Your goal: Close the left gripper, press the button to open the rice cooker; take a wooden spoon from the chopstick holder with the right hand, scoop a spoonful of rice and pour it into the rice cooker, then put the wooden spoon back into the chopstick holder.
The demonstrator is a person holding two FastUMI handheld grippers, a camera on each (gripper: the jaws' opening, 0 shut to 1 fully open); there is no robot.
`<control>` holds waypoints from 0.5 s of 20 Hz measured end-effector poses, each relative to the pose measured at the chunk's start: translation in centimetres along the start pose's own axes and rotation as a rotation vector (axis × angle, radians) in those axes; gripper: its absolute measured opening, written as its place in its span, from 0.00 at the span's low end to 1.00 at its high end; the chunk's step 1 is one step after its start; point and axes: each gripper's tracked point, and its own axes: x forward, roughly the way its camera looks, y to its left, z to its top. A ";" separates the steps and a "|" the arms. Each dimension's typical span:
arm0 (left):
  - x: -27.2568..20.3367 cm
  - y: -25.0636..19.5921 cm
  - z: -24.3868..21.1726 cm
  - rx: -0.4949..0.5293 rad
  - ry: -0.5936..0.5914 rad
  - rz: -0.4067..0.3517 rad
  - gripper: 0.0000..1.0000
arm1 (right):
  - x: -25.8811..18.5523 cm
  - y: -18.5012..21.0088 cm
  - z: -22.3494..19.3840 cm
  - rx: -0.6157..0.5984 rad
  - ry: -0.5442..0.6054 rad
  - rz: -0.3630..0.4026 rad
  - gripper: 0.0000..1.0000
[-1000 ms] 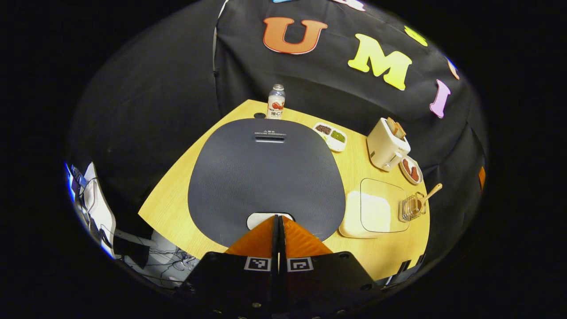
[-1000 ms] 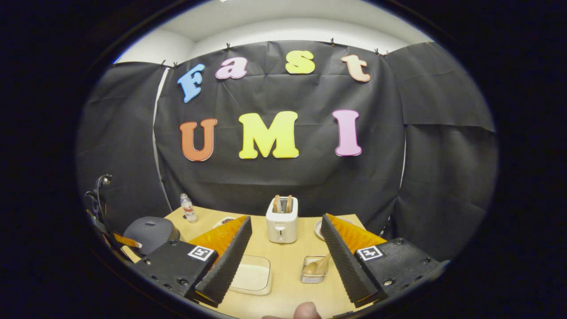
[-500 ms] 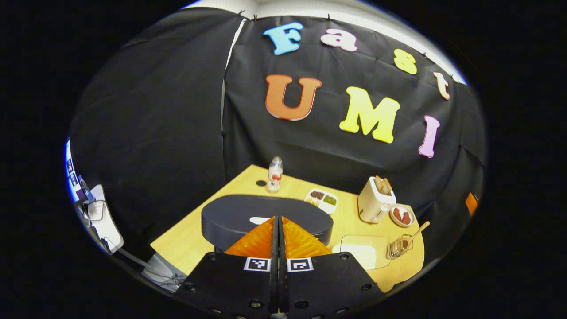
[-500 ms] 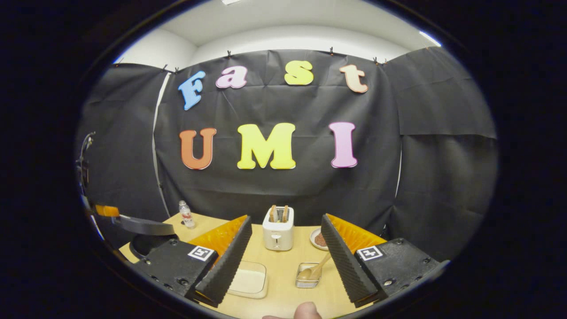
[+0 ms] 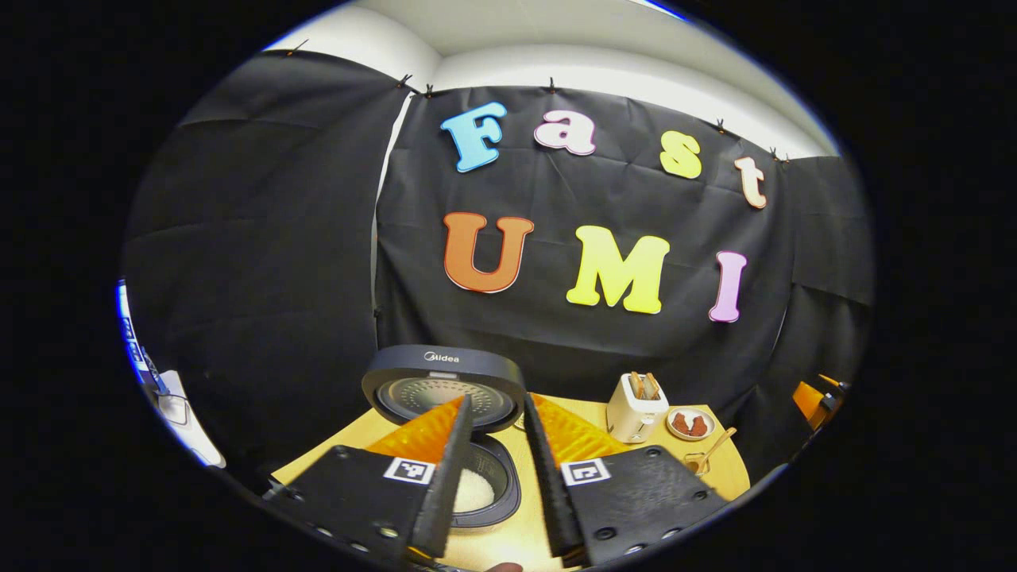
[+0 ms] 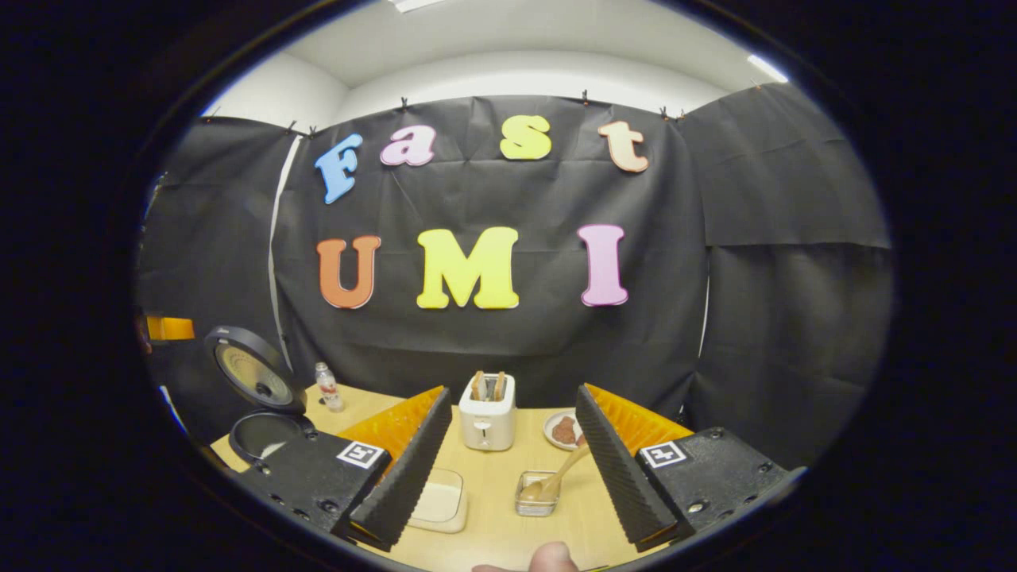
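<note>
The dark rice cooker (image 5: pixel 477 486) stands open, its lid (image 5: pixel 443 387) upright and white rice in the pot. My left gripper (image 5: pixel 496 401) hovers above and in front of it, fingers slightly apart, holding nothing. In the right gripper view the cooker (image 6: pixel 262 435) sits at the far left with its lid (image 6: pixel 250 372) raised. The wooden spoon (image 6: pixel 556 477) leans in the wire chopstick holder (image 6: pixel 536 502), just ahead of my right gripper (image 6: pixel 512 393), which is wide open and empty. A shallow container of rice (image 6: pixel 441 500) lies left of the holder.
A white toaster (image 6: pixel 487 413) with bread stands at the back of the wooden table (image 6: pixel 508 532). A small plate of reddish food (image 6: pixel 562 429) is beside it. A bottle (image 6: pixel 326 387) stands at the back left. A fingertip (image 6: pixel 552 556) shows at the bottom edge.
The cooker lid has sprung from shut to fully upright. My left gripper has lifted off the button, pulled back and parted its fingers. The right gripper has barely moved.
</note>
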 end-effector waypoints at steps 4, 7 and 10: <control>-1.4 -1.6 -0.7 0.040 -0.020 0.003 0.64 | 0.8 -2.0 -3.4 0.036 0.076 0.009 1.00; -1.9 -2.2 -0.5 0.038 -0.052 0.013 0.97 | 2.9 -3.9 -6.8 0.067 0.141 -0.002 1.00; -2.0 -2.1 -0.2 0.038 -0.073 0.036 0.98 | 6.2 -5.3 -9.9 0.060 0.180 0.010 1.00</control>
